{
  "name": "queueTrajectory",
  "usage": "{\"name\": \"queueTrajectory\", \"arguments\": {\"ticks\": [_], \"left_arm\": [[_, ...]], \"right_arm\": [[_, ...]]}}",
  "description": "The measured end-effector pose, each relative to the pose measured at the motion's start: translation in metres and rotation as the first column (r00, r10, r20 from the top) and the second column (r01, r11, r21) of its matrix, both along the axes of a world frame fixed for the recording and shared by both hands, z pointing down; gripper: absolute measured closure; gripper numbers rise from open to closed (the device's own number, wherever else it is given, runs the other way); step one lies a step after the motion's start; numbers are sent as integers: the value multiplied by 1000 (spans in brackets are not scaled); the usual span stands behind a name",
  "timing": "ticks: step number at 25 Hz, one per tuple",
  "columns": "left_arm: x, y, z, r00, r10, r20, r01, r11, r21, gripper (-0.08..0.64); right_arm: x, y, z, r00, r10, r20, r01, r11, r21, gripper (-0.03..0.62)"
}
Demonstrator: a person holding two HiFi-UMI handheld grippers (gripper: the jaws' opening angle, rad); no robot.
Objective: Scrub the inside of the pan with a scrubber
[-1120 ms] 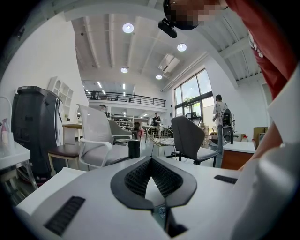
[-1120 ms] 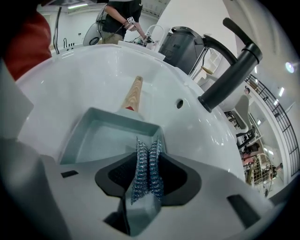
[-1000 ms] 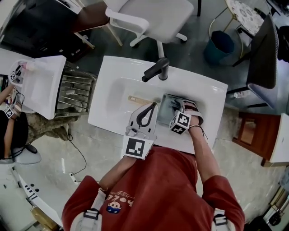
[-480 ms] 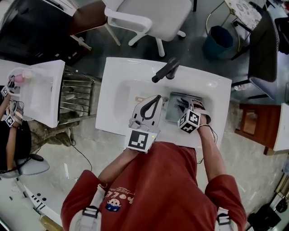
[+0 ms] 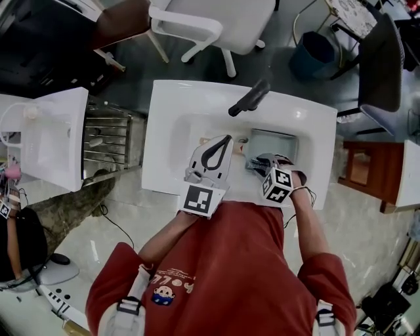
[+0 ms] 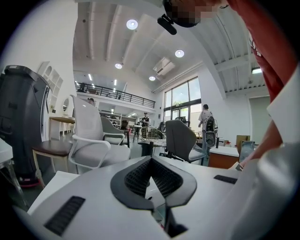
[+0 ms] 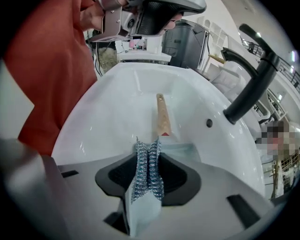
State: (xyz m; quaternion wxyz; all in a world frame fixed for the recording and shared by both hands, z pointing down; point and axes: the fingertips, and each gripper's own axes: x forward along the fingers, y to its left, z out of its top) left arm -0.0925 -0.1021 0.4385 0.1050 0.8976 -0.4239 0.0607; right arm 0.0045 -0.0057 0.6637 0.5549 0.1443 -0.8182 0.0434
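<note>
A square grey pan (image 5: 275, 141) lies in the white sink (image 5: 164, 118), and its wooden handle (image 7: 162, 115) points away along the basin. My right gripper (image 7: 148, 146) is shut on a silver mesh scrubber (image 7: 147, 176) with a pale blue backing. In the head view the right gripper (image 5: 261, 163) sits over the pan's near edge. My left gripper (image 5: 226, 140) is shut with nothing between its jaws, held above the handle end. The left gripper (image 6: 152, 158) looks out into the room and does not see the pan.
A black faucet (image 5: 249, 98) arches over the basin's far side, seen also as the faucet (image 7: 248, 89) at right, with an overflow hole (image 7: 209, 123) below it. A white chair (image 5: 216, 20) stands beyond. A second sink (image 5: 52, 131) and a metal rack (image 5: 105, 138) are to the left.
My right gripper with the scrubber has drawn back from the middle of the pan toward its near edge. The left gripper stays over the handle. The head view has shifted.
</note>
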Motion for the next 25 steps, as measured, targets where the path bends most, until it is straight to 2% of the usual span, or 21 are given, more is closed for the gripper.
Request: {"name": "queueTrajectory", "arguments": {"ticks": [8,12,14,18,21,25], "left_arm": [[-4,2,8,1000,4,-11,-5,1000,-10,546],[-5,-1,3,1000,-3,-2,3,999,41,546],[-6,1,6,1000,-11,-5,11,1000,12,546],[-11,0,10,1000,-27,6,27,999,20,546],[-9,0,9,1000,-19,20,17,998,64,546],[-7,2,10,1000,-18,10,18,998,56,546]], "right_arm": [[-7,11,19,1000,-6,-5,6,998,-65,433],[-9,11,30,1000,-31,1,31,996,-88,435],[-9,10,31,999,-39,4,39,995,-94,435],[-11,9,31,999,-42,1,42,995,-88,436],[-10,9,32,999,-41,-7,40,996,-77,436],[-11,4,33,999,-47,-23,46,997,-54,434]]}}
